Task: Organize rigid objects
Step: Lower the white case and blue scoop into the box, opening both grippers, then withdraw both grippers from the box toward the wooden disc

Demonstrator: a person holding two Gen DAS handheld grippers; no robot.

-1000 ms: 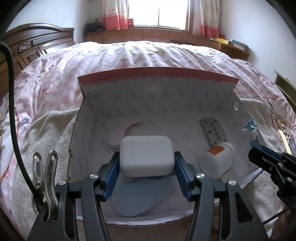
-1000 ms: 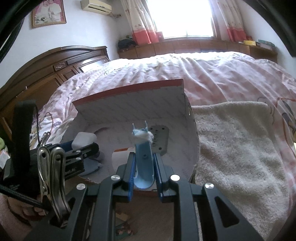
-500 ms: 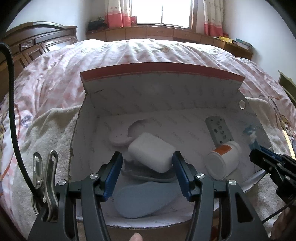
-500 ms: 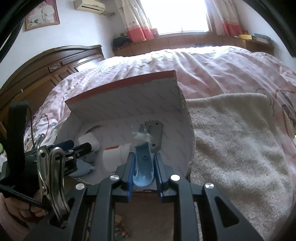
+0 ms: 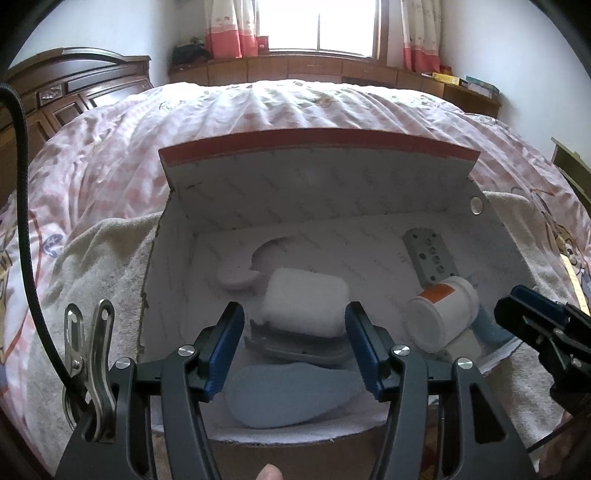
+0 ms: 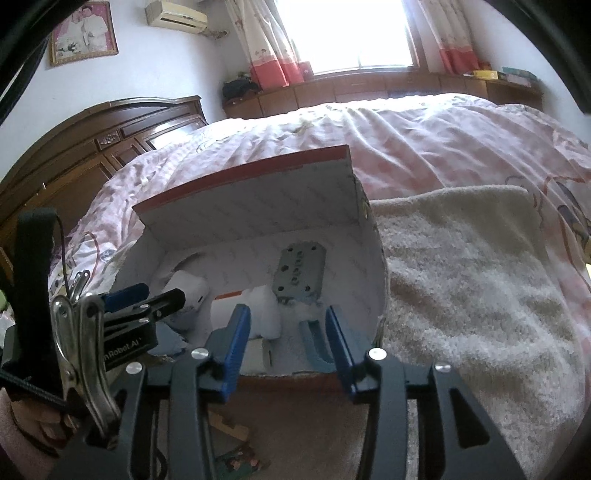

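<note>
A bright window [image 5: 317, 26] with pink-hemmed curtains [image 6: 273, 40] glows at twelve o'clock above a low wooden cabinet [image 5: 295, 72]. A dark carved headboard [image 6: 110, 140] stands at ten o'clock beside the pink-quilted bed [image 5: 258, 110]. White walls carry an air conditioner [image 6: 175, 16] and a framed picture [image 6: 85, 31] at eleven.

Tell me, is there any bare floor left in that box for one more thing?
Yes: the back strip of the box floor, between the pink curved piece and the grey plate. The front is crowded with the white case, bottle and grey oval.

One box [image 5: 177, 258] holds perhaps seven items: one white case [image 5: 306, 302], one jar [image 5: 441, 317], one grey plate [image 5: 430, 258].
</note>
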